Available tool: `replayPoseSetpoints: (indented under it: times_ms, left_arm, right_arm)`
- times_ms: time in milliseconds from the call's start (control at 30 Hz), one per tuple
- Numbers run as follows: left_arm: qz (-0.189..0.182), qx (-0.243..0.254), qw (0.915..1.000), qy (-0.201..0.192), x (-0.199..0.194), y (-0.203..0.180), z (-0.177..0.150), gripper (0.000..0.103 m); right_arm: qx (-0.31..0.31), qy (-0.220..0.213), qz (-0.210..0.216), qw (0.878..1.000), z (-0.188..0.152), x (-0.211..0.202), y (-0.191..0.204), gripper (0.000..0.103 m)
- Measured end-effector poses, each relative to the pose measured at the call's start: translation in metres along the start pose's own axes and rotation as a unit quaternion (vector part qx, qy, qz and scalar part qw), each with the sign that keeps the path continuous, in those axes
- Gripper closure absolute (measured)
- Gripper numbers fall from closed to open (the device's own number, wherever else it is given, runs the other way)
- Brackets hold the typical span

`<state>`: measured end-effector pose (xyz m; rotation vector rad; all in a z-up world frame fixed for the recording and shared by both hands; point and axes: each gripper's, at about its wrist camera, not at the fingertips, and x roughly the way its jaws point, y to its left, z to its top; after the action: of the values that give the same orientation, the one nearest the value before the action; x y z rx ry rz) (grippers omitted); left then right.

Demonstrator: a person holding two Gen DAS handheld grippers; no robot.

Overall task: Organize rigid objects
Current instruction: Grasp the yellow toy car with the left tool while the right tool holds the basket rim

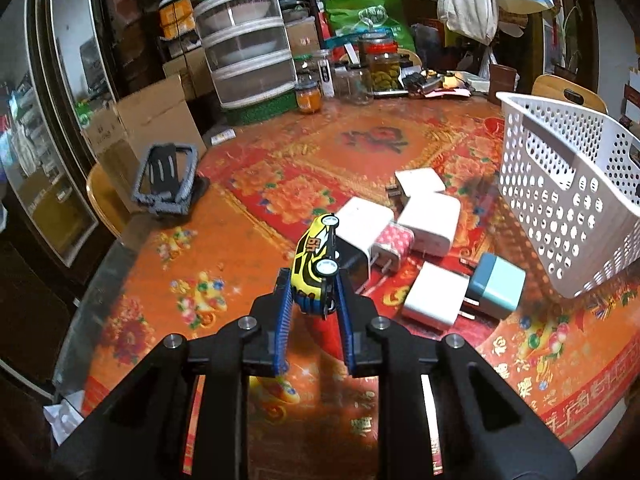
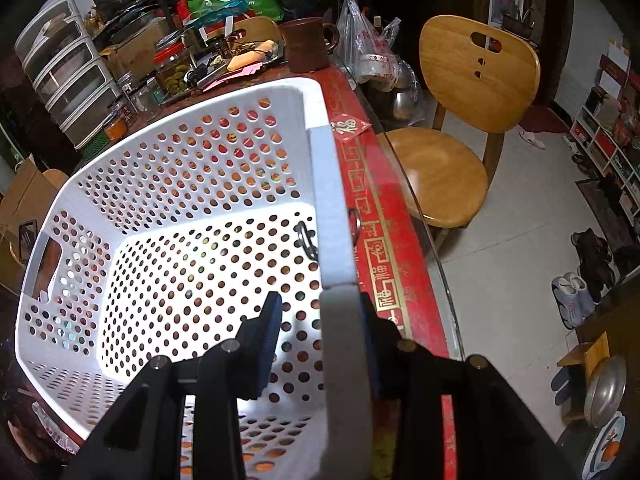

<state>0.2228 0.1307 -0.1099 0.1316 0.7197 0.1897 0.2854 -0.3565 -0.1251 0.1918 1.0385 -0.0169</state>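
The left gripper (image 1: 314,280) holds a small yellow toy car with black stripes and white wheels (image 1: 316,264), its jaws clenched on the car's lower end so that the car stands on end, lifted above the table (image 1: 168,280), which is covered in a red and orange flowered cloth. Just beyond the car lies a cluster of plug adapters: a white rectangular charger (image 1: 362,224) touching a small pink dotted charger (image 1: 394,242), a larger white charger block (image 1: 430,222) to the right of those, and a further white cube-shaped charger (image 1: 420,182) behind. Nearer, to the right of the car, a white flat charger (image 1: 434,300) lies against a pale blue square charger (image 1: 498,284). At the far right stands a white perforated plastic basket (image 1: 560,184), tipped so its opening faces the left. Far left on the table sits a dark grey framed stand (image 1: 168,178), with a stack of clear plastic drawers (image 1: 244,40) and glass jars (image 1: 384,64) behind.

In the right wrist view the right gripper (image 2: 316,304) straddles the near right rim of the same basket (image 2: 328,200), one finger inside, the other outside; its jaws look clenched on the wall, tilting it. No objects show inside the basket. A wooden chair (image 2: 460,120) stands beyond the table edge on the right.
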Motion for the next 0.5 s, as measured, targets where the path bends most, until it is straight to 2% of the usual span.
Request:
replayPoseSetpoints:
  times_ms: [167,367,500]
  left_arm:
    - [0.020,0.022,0.9993,-0.021,-0.015,-0.010,0.019,0.084]
    - [0.026,0.040,0.9983,-0.034,-0.026,-0.023,0.041,0.084]
    - [0.031,0.068,0.9960,-0.048,-0.035,-0.042,0.056,0.084]
  right_arm:
    - [-0.003,-0.001,-0.003,1.000,0.000,0.000,0.001,0.067]
    - [-0.007,-0.006,-0.011,1.000,0.000,0.000,0.001,0.069]
    - [-0.010,-0.008,-0.019,1.000,0.000,0.000,0.001,0.070]
